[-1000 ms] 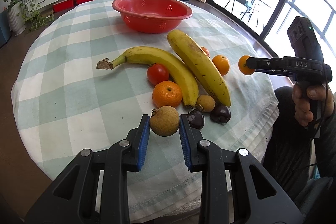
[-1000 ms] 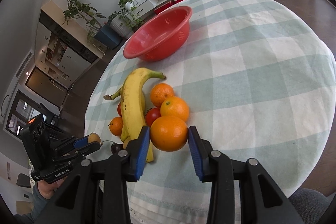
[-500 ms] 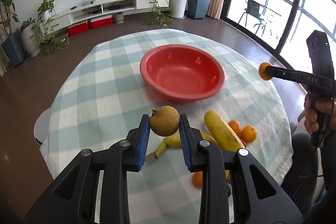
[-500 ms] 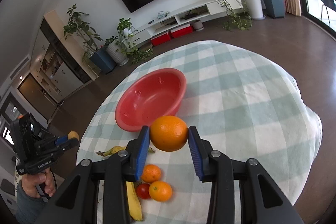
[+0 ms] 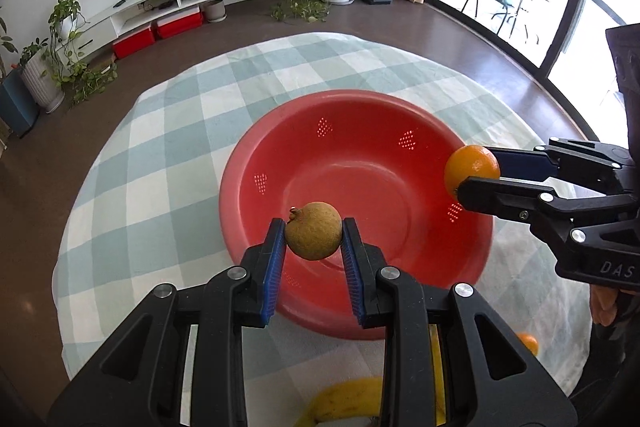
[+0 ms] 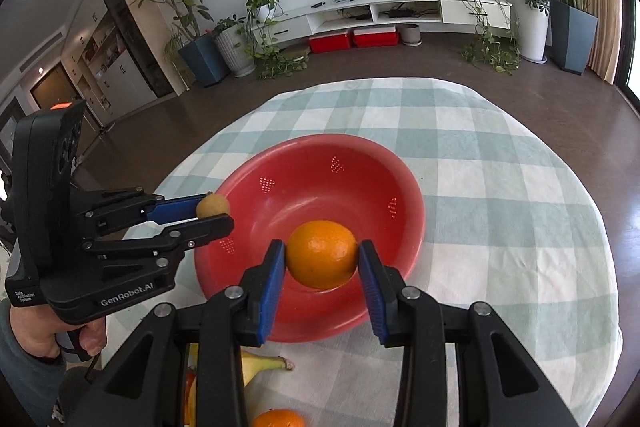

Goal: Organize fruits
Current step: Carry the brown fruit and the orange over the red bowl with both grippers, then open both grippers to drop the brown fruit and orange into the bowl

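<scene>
We are holding both fruits above the red colander bowl (image 5: 356,187), and the risk lies in the release. If we let go from up here, the orange (image 6: 322,254) may be bouncing off the sloped wall or striking the other fruit — or the two grippers may be knocking together over the bowl. The left gripper (image 5: 313,237) is clamping a small brownish-tan round fruit (image 5: 313,230) near the bowl's near wall; the right gripper (image 6: 322,259) is gripping the orange between its blue pads, over the bowl's right side.
</scene>
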Motion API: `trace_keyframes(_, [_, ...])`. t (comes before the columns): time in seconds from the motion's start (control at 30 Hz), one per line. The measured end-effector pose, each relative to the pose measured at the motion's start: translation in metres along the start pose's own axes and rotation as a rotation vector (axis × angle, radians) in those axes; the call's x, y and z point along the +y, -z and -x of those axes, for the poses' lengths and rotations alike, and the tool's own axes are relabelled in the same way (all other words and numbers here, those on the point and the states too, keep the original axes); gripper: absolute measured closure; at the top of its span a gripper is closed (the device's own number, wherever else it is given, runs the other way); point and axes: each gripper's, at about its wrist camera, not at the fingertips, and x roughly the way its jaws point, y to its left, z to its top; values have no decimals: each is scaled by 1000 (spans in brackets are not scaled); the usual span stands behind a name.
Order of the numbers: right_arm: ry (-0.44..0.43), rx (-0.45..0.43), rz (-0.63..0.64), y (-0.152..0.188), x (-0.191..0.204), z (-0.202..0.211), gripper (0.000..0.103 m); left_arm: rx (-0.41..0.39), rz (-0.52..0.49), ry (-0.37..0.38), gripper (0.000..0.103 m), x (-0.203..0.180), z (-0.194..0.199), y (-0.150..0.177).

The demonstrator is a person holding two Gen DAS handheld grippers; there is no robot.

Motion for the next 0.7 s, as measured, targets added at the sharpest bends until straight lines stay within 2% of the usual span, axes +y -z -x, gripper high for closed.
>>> trace_keyframes(0.23, [59, 81, 64, 0, 6, -37, 63, 51, -25, -23, 77, -5, -39, 12])
trace_keyframes(0.5, [121, 106, 145, 5, 18, -52, 63, 48, -76, -66, 77, -13, -45, 12])
trace_keyframes(0.7, [126, 104, 135, 4, 16, -50, 63, 59, -104, -81, 77, -17, -47, 13])
